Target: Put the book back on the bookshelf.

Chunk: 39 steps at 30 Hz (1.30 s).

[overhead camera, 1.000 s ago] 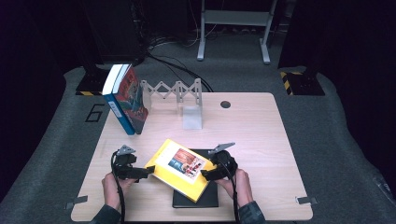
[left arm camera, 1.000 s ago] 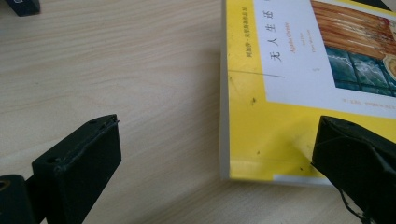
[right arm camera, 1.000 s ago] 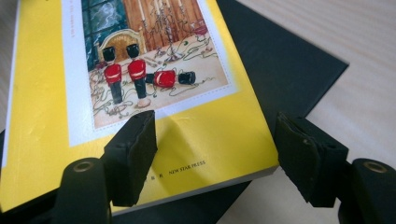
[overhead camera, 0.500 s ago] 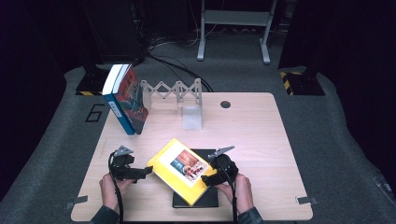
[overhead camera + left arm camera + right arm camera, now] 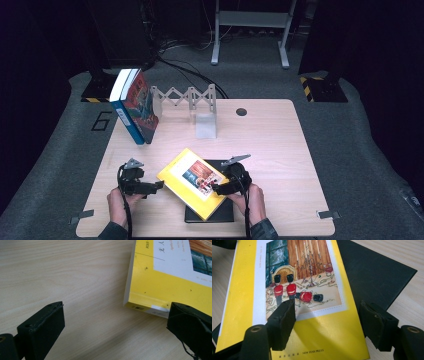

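Observation:
A yellow book [image 5: 192,182] with a picture on its cover lies askew on a flat black book [image 5: 220,214] near the table's front edge. My left gripper [image 5: 156,186] is open just left of it. In the left gripper view the jaws [image 5: 117,312] stand wide over bare wood, the book's corner [image 5: 155,290] beside the right jaw. My right gripper [image 5: 217,189] sits over the book's right side. Its jaws [image 5: 327,308] have just been closing. One is over the yellow cover [image 5: 317,335], the other past its edge above the black book [image 5: 382,267], with neither pad pressing.
Two books [image 5: 134,107] stand upright at the back left beside a white folding rack [image 5: 185,95] and a pale bookend [image 5: 205,125]. A cable hole [image 5: 241,111] marks the wooden table [image 5: 285,165]. Dark carpet surrounds it.
My right gripper has edged slightly left over the yellow book. The left gripper and the book look unmoved.

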Available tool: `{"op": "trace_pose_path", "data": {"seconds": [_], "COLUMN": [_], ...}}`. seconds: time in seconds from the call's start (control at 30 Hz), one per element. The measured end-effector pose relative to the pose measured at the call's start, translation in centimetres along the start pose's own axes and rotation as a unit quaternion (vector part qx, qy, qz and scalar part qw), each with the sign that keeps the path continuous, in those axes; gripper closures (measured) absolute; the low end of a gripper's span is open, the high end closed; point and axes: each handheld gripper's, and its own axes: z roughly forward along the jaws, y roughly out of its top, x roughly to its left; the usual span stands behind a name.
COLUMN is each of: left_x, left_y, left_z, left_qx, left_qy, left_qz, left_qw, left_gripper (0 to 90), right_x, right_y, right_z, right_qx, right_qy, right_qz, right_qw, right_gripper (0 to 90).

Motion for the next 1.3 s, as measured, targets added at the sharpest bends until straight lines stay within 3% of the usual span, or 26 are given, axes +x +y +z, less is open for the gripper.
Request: {"op": "trace_pose_path", "data": {"seconds": [0.03, 0.27, 0.3, 0.4, 0.53, 0.57, 0.77, 0.97, 1.03, 1.1, 1.13, 1.27, 1.3], "left_x": [-0.1, -0.2, -0.1, -0.1, -0.1, 0.0, -0.1, 0.3, 0.3, 0.0, -0.2, -0.7, -0.9], "left_y": [0.1, 0.2, 0.1, 0.1, 0.6, 0.8, 2.2, 3.1, 3.0, 2.9, 2.8, 2.8, 2.8], "left_z": [0.0, 0.2, 0.2, 0.3, 0.7, 0.8, 1.9, 2.3, 2.2, 2.0, 2.0, 2.2, 2.2], "left_qx": [-0.002, 0.020, 0.022, 0.025, 0.023, 0.026, 0.033, 0.051, 0.043, 0.041, 0.040, 0.046, 0.043], "left_qy": [0.002, 0.003, 0.004, 0.004, 0.005, 0.008, 0.007, -0.008, -0.018, -0.028, -0.029, -0.048, -0.044], "left_qz": [-0.009, 0.000, 0.010, 0.004, -0.003, 0.007, 0.009, 0.011, 0.001, -0.003, -0.005, -0.010, -0.013], "left_qw": [1.0000, 0.9998, 0.9997, 0.9997, 0.9997, 0.9996, 0.9994, 0.9986, 0.9989, 0.9988, 0.9988, 0.9977, 0.9980], "left_gripper": [1.2, 1.2, 1.3, 1.2, 1.2, 1.2, 1.3, 2.5, 3.6, 3.6, 3.6, 4.1, 4.6], "right_x": [0.1, 0.4, 0.5, 0.7, 1.2, 1.4, 2.4, 2.6, 2.1, 1.7, 1.7, 2.0, 2.2], "right_y": [-0.1, -0.9, -1.0, -1.2, -1.5, -1.7, -2.5, -2.7, -2.8, -2.8, -2.8, -2.9, -3.0], "right_z": [-0.1, -0.4, -0.5, -0.6, -0.8, -0.9, -1.0, -1.0, -1.1, -1.0, -0.8, -0.8, -0.9], "right_qx": [-0.001, -0.010, -0.010, -0.010, -0.007, -0.006, -0.012, -0.009, -0.041, -0.047, -0.028, -0.035, -0.032], "right_qy": [-0.003, -0.003, -0.002, -0.004, -0.005, -0.004, -0.002, 0.008, 0.015, 0.024, 0.030, 0.020, 0.014], "right_qz": [0.002, 0.012, 0.014, 0.014, 0.017, 0.018, 0.024, 0.024, 0.022, 0.012, 0.020, 0.015, 0.023], "right_qw": [1.0000, 0.9999, 0.9999, 0.9998, 0.9998, 0.9998, 0.9996, 0.9996, 0.9988, 0.9985, 0.9990, 0.9991, 0.9991], "right_gripper": [30.7, 30.7, 30.7, 30.8, 30.5, 30.4, 29.8, 29.9, 30.6, 30.2, 29.4, 30.6, 30.6]}}
